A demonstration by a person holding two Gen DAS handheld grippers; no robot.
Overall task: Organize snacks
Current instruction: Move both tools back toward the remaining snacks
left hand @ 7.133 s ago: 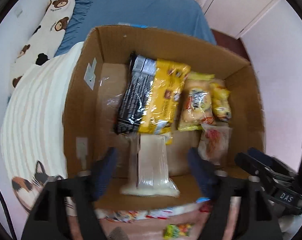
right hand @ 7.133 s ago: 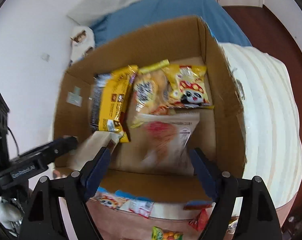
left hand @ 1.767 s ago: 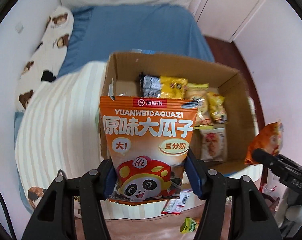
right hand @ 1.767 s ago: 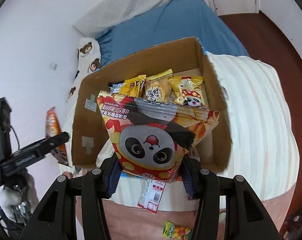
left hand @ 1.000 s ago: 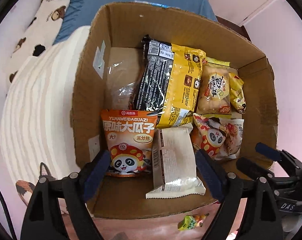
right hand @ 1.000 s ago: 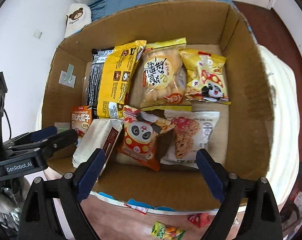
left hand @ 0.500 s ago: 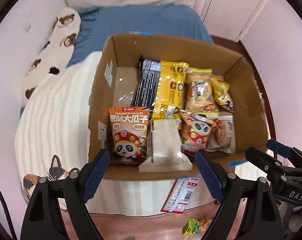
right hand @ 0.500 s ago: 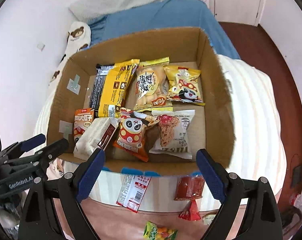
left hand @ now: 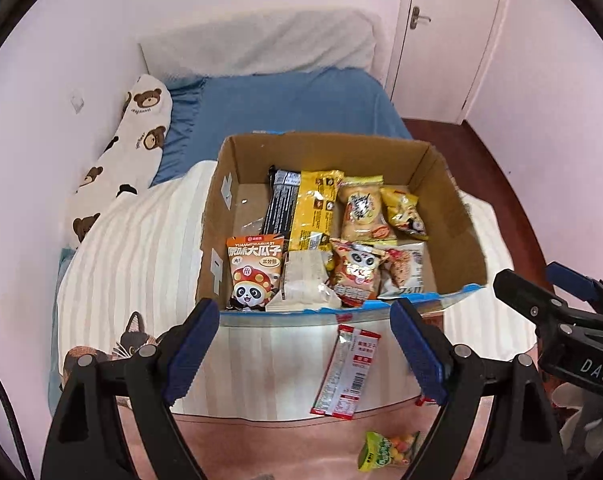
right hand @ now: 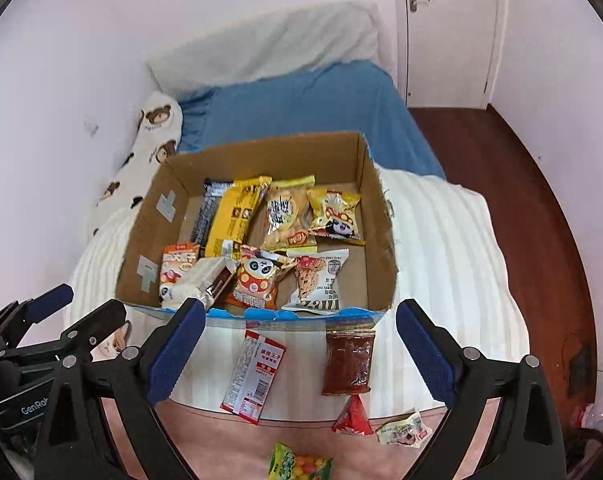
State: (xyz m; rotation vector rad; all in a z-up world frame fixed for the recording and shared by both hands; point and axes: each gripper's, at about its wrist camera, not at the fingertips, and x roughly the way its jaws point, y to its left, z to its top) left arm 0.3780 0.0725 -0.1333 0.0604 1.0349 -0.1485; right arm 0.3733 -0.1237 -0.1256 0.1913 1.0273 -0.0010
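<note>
A cardboard box (left hand: 221, 184) on the striped blanket holds several snack bags. An orange panda seed bag (left hand: 254, 276) stands at its near left, and a red panda bag (left hand: 355, 276) lies near the middle. My left gripper (left hand: 303, 312) hangs open above the box's near edge with nothing between its fingers. My right gripper (right hand: 300, 312) is empty too, and its jaws are opening. In front of the box (right hand: 141, 232) lie a red-and-white sachet (right hand: 255, 376), a dark red packet (right hand: 348, 362), a small red triangle pack (right hand: 353, 420), a crumpled wrapper (right hand: 401, 432) and a green candy pack (right hand: 299, 466).
The box rests on a cream striped blanket (left hand: 141, 260) over a bed with a blue sheet (left hand: 293, 104). A bear-print pillow (left hand: 129, 148) lies along the left wall. A wooden floor (right hand: 533, 200) and a white door (right hand: 441, 32) are to the right.
Both grippers let go of their panda bags inside the box, then rose and drew back from it. The loose snacks in front of the box have come into view.
</note>
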